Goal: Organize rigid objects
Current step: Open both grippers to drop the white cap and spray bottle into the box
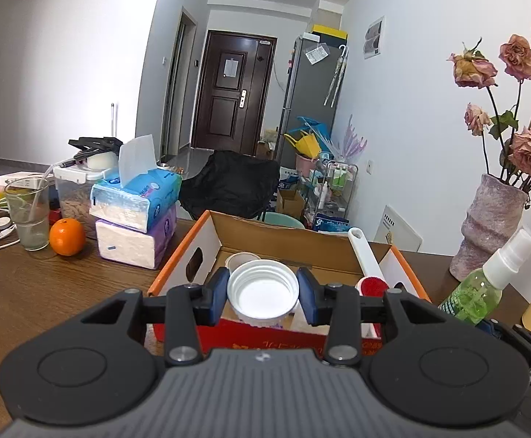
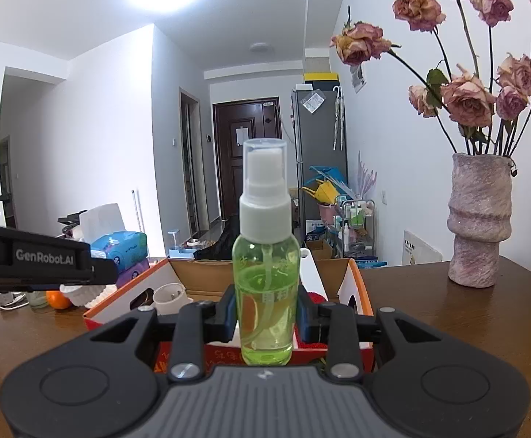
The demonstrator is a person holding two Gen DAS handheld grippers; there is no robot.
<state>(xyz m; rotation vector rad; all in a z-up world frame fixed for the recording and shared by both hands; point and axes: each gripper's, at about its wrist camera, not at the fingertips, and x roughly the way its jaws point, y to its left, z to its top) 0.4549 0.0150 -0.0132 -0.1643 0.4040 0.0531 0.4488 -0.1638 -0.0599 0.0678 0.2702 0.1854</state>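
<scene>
My left gripper (image 1: 263, 292) is shut on a white plastic cup (image 1: 263, 289), held with its mouth toward the camera above the near edge of an orange-rimmed cardboard box (image 1: 207, 233). Inside the box lie another white cup (image 1: 242, 260) and a white-handled brush with a red head (image 1: 366, 255). My right gripper (image 2: 266, 314) is shut on an upright green spray bottle (image 2: 265, 255) with a white pump and clear cap, just in front of the same box (image 2: 360, 284). The bottle (image 1: 484, 284) also shows at the right of the left wrist view. The left gripper (image 2: 79, 284) reaches in from the left of the right wrist view.
On the wooden table (image 1: 46, 292) stand stacked tissue packs (image 1: 137, 211), an orange (image 1: 67, 236), a glass with a straw (image 1: 30, 211), a lidded container (image 1: 72, 189) and chargers at the left. A pink vase of dried roses (image 2: 479, 219) stands at the right by the wall.
</scene>
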